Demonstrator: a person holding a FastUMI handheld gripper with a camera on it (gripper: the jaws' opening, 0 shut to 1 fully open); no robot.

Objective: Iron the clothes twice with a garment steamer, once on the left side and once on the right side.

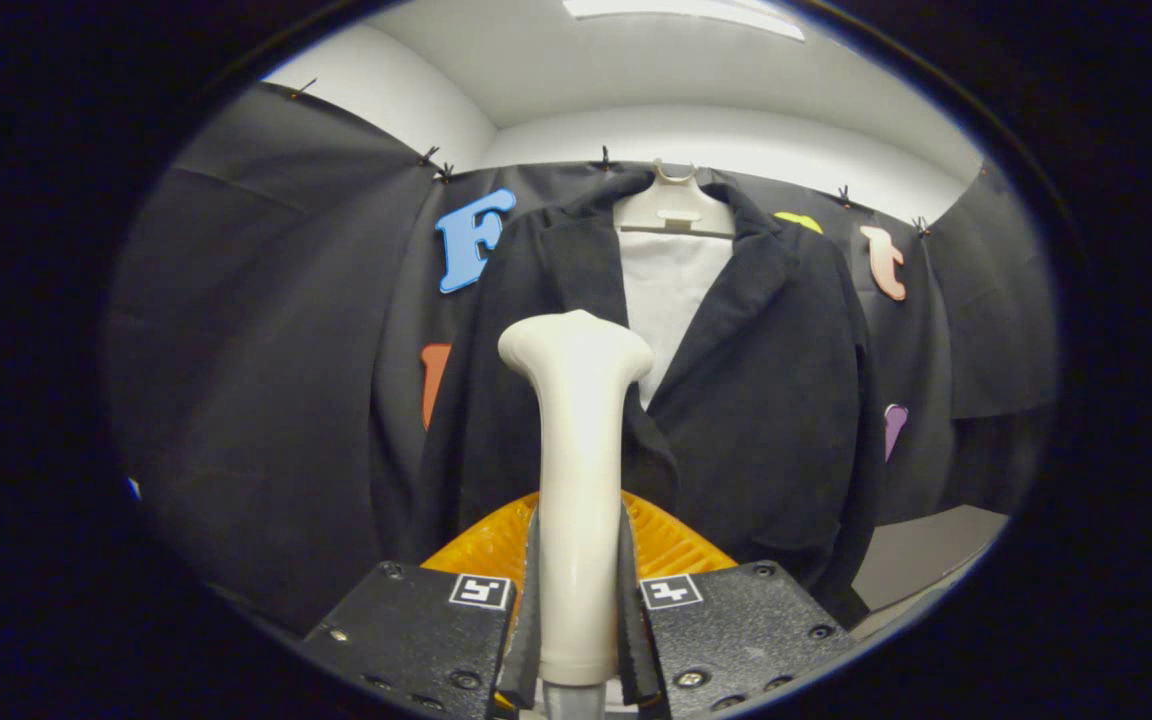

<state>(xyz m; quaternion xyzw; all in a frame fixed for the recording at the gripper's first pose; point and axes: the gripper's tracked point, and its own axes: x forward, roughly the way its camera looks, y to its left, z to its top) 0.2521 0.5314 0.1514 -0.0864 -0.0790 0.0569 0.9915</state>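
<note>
One garment steamer (576,440) stands clamped in my claw (578,620); both fingers press on the sides of its pale handle, so the claw is pinching the steamer, not spread. From the fingers the handle rises straight toward 12 o'clock and flares into a wide rounded head, which sits in front of the jacket's chest, just left of the opening. I cannot tell whether the head touches the cloth or floats a little short of it.

Behind the handle, at the level of the fingers, I see an orange ribbed piece (676,545) fanning out toward 10 and 2 o'clock; what it belongs to I cannot make out.

Beyond the steamer hangs the dark jacket (776,400) on a pale hanger (674,208), open at the front with a white lining or shirt (664,290) showing between the lapels. The left front panel lies from 9 to 11 o'clock of the steamer head, the right panel from 1 to 4 o'clock, and the right one is the broader stretch of cloth from where I look. The jacket's lower hem drops out of sight behind the claw.

Around the jacket the black booth cloth (266,350) runs wide toward 9 o'clock, narrower toward 3 o'clock. At 4 o'clock, past the jacket's edge, a pale flat surface (926,550) shows.
</note>
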